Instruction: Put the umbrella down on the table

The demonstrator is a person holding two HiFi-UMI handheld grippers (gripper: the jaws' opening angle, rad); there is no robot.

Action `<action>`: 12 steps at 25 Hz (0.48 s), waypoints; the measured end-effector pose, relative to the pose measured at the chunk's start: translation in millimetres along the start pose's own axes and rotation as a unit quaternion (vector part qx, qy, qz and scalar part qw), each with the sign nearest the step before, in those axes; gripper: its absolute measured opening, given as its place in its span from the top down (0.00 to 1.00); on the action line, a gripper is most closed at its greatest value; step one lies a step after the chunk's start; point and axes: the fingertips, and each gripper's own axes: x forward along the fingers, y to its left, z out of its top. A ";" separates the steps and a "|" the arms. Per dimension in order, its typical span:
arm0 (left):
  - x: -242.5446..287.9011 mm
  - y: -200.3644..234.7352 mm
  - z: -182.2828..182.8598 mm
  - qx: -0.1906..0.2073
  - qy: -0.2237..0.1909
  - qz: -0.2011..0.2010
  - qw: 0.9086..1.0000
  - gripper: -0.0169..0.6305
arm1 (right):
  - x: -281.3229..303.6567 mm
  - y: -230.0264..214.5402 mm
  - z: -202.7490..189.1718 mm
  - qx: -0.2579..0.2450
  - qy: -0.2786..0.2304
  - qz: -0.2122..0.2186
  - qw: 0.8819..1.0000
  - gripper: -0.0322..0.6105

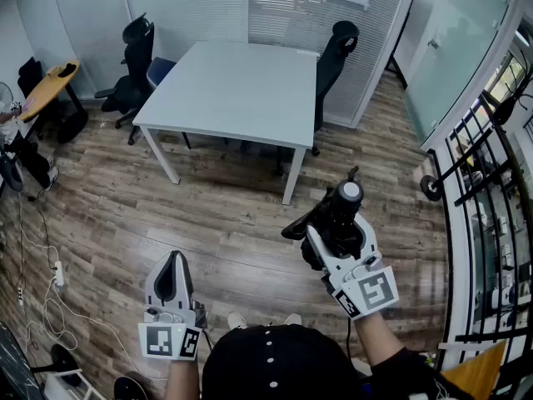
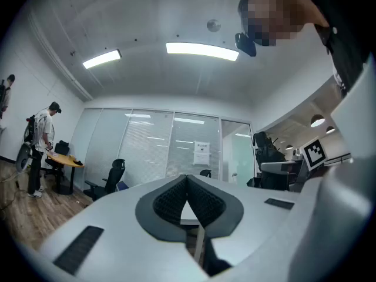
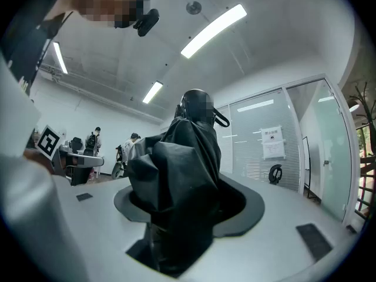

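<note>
A folded black umbrella [image 1: 337, 215] stands upright in my right gripper [image 1: 340, 238], whose jaws are shut on its fabric body; its round cap faces up. In the right gripper view the umbrella [image 3: 182, 175] fills the space between the jaws of my right gripper [image 3: 182, 216]. My left gripper [image 1: 173, 280] hangs at lower left over the wooden floor, its jaws shut and with nothing in them; my left gripper [image 2: 188, 201] shows its dark pads touching. The white table [image 1: 229, 86] stands ahead, well beyond both grippers, its top bare.
Black office chairs [image 1: 137, 65] stand at the table's left and at its far right [image 1: 335, 57]. A wooden side desk [image 1: 50, 86] is at the left wall. Cables and a power strip [image 1: 57, 273] lie on the floor at left. A black metal rack [image 1: 487, 223] lines the right side.
</note>
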 end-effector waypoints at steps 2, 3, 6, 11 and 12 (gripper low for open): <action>0.7 -1.1 -0.9 0.000 0.000 0.000 1.000 0.95 | -0.7 -0.9 -1.0 -0.002 0.001 0.000 1.000 0.53; 0.9 -1.5 -1.4 0.000 0.000 0.000 1.000 0.95 | -0.9 -1.3 -1.2 -0.003 0.001 -0.001 1.000 0.53; 0.9 -2.1 -2.8 -0.001 -0.001 0.000 1.000 0.95 | -2.3 -3.1 -1.3 0.007 -0.005 -0.004 1.000 0.53; -0.5 7.7 -3.3 -0.004 -0.002 0.006 1.000 0.95 | -3.1 -2.8 -6.4 0.026 -0.005 -0.009 1.000 0.53; -1.1 10.9 -3.3 -0.004 -0.002 0.006 1.000 0.95 | -2.2 -0.9 -7.9 0.027 -0.004 -0.010 1.000 0.53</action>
